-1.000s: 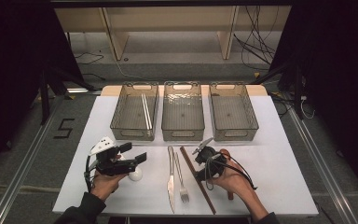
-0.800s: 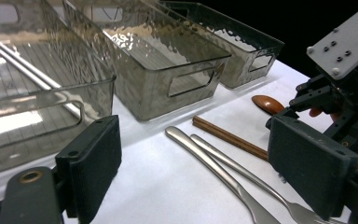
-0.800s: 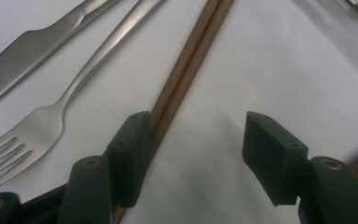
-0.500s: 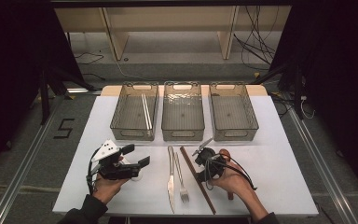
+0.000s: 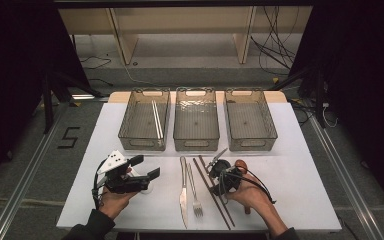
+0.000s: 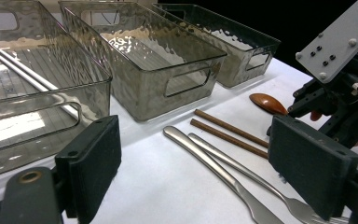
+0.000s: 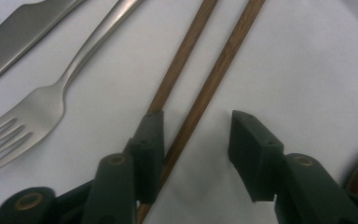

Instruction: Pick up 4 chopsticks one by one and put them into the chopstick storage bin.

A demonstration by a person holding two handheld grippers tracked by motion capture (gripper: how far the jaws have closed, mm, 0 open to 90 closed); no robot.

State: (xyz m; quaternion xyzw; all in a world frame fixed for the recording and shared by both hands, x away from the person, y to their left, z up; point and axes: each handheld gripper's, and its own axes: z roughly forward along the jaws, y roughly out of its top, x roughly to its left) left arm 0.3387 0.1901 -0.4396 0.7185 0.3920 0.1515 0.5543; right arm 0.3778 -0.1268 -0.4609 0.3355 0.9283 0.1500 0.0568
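Sorting looks barely started: of the three clear bins, the left bin [image 5: 144, 122] holds a pair of white chopsticks [image 5: 156, 121], while the middle bin [image 5: 196, 120] and right bin [image 5: 250, 117] look empty. Everything else sits on the white table [image 5: 300, 175] just in front of the middle bin: knife [image 5: 182, 192], fork [image 5: 193, 187], two brown chopsticks [image 5: 214, 192], and a brown wooden spoon [image 6: 268, 103] partly hidden by the right hand. The right gripper [image 7: 196, 154] is down on the table at the brown chopsticks, in front of the middle bin and a bit right; its jaws have just been closing and now straddle one stick, with the left pad [image 7: 150, 140] over the other. The pads aren't visibly pressing yet, so no grip. The left gripper [image 6: 193, 175] hangs in front of the left bin, jaws wide apart, nothing between them. My read: one item type binned; brown sticks, knife, fork and spoon all remain.
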